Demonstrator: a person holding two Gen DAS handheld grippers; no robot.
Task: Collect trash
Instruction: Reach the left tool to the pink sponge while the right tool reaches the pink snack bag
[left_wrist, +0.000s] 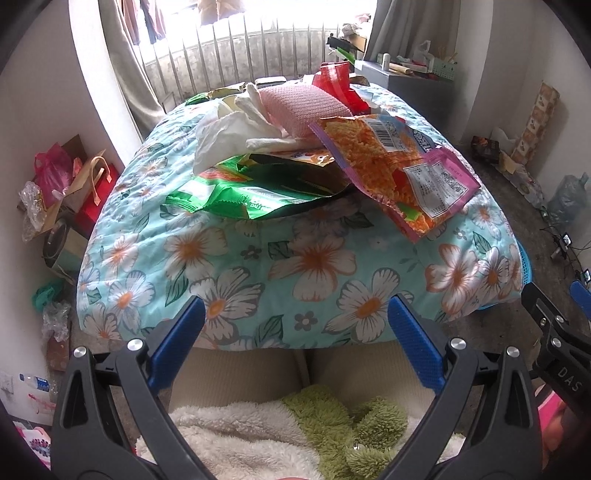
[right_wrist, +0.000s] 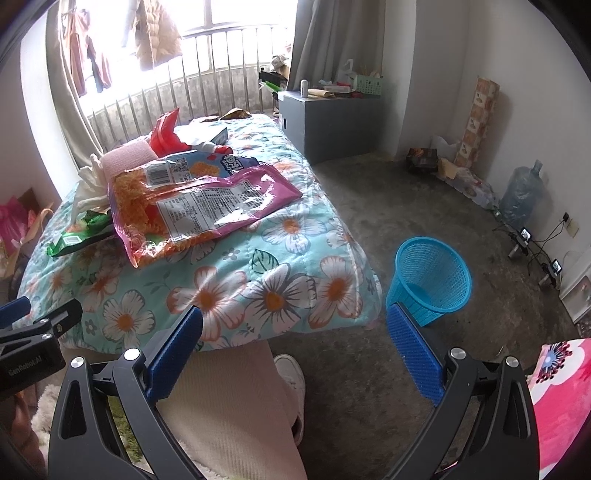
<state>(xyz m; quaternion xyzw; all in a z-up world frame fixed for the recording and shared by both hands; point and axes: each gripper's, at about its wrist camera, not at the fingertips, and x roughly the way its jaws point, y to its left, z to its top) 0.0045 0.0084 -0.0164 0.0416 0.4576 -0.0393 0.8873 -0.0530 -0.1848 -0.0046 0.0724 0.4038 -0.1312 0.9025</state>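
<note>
Green wrapper (left_wrist: 236, 192) sits leftmost on the quilt (left_wrist: 258, 266), w/ pink bag (left_wrist: 406, 173) overlapping it. Your left gripper (left_wrist: 295, 343) & right gripper (right_wrist: 295, 347) both gape empty, short of the pile; bin (right_wrist: 432, 277) waits on floor, right.

surface: bed with floral quilt (left_wrist: 295, 258) | on it: pink-orange snack bag (right_wrist: 207, 199), green wrapper (left_wrist: 236, 192), white tissue (left_wrist: 225, 133), pink cloth (left_wrist: 303, 107), red wrapper (right_wrist: 166, 136) | far end: possibly a box (right_wrist: 207, 134)

Ahead of the tongs lies a floral quilt (left_wrist: 295, 258), with a pink cloth (left_wrist: 306, 107) on it. Farther ahead stand a grey cabinet (right_wrist: 332, 122) and curtains (right_wrist: 321, 40). A water jug (right_wrist: 524, 192) stands far right.
</note>
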